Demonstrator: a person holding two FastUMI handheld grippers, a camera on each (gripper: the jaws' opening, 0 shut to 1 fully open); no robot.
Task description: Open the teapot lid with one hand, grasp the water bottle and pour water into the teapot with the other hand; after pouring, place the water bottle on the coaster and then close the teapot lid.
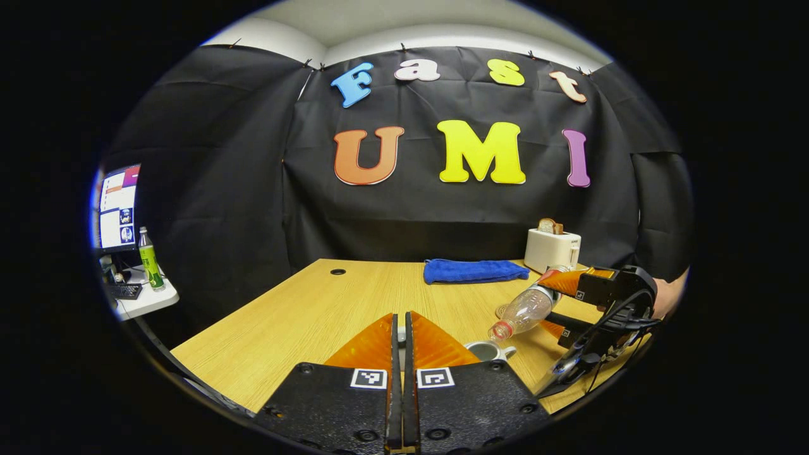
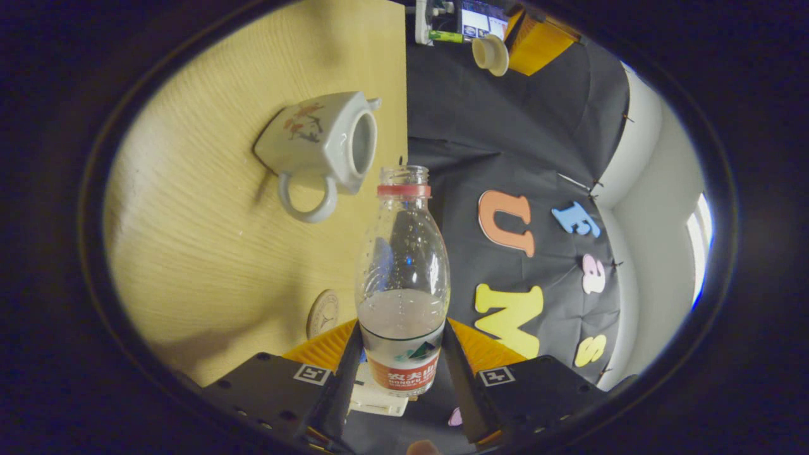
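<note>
**Right claw tips the bottle over the open teapot**

The right claw (image 2: 401, 366) squeezes the clear plastic water bottle with the red neck ring (image 2: 402, 284) low on its body, one finger on each side. The bottle is tipped, with its open mouth just beside the mouth of the white china teapot with the ring handle (image 2: 322, 145) on the light wooden table (image 2: 208, 253). The bottle looks light and thin, so a hard squeeze could dent it, and it looks smooth, so it may slip. The teapot looks hard and easy to chip. The left claw (image 1: 399, 344) looks pressed nearly shut, and the right claw's view shows a small pale lid (image 2: 490, 54) at its tips. The round coaster (image 2: 323, 313) lies near the bottle. A blue folded cloth (image 1: 475, 270) and a white toaster (image 1: 552, 248) sit farther back, out of the way
</note>
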